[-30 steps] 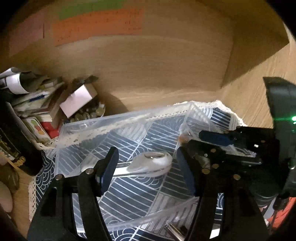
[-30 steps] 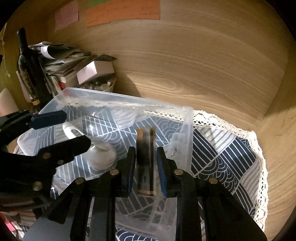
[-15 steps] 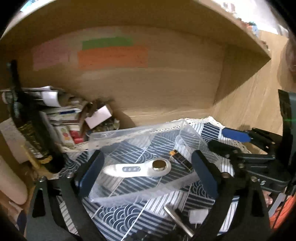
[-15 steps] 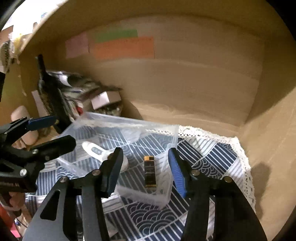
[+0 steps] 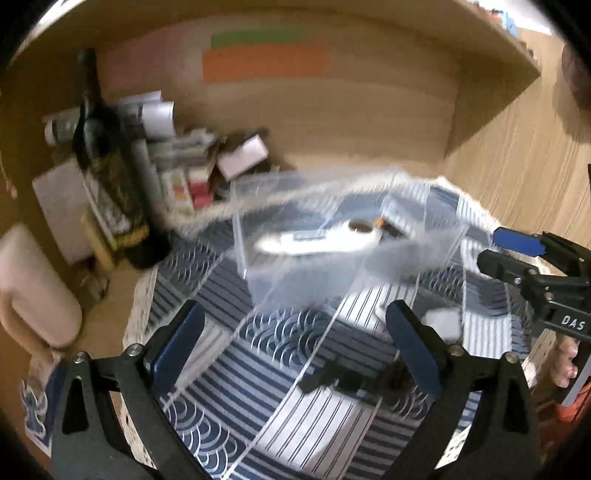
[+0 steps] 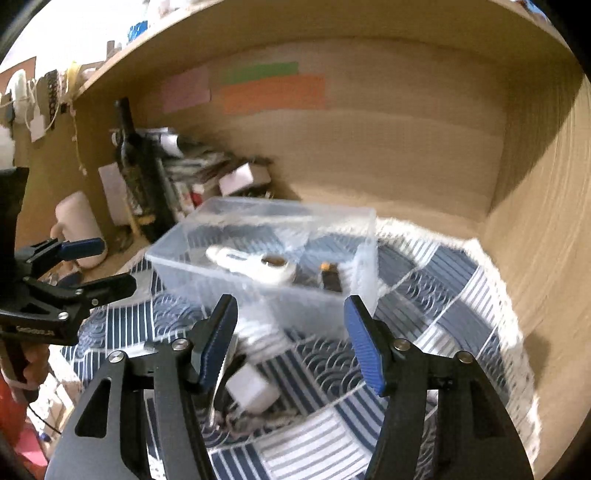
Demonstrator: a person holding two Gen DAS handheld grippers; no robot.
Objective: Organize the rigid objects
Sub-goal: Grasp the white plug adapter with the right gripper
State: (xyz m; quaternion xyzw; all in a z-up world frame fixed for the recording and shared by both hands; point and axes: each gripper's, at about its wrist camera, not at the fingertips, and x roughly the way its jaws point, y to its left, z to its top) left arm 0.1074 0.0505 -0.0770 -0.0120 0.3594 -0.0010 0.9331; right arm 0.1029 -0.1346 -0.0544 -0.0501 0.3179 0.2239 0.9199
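Clear plastic bin at 12 o'clock holds white handheld device and dark lighter; both claws, left gripper and right gripper, spread empty, next grab white charger block at 6 o'clock

A wooden alcove encloses the scene, its back wall light oak-grained, a shelf running overhead. Pink, green and orange paper notes are stuck on the back wall. A side panel closes the right. Warm, dim light falls on the desk.
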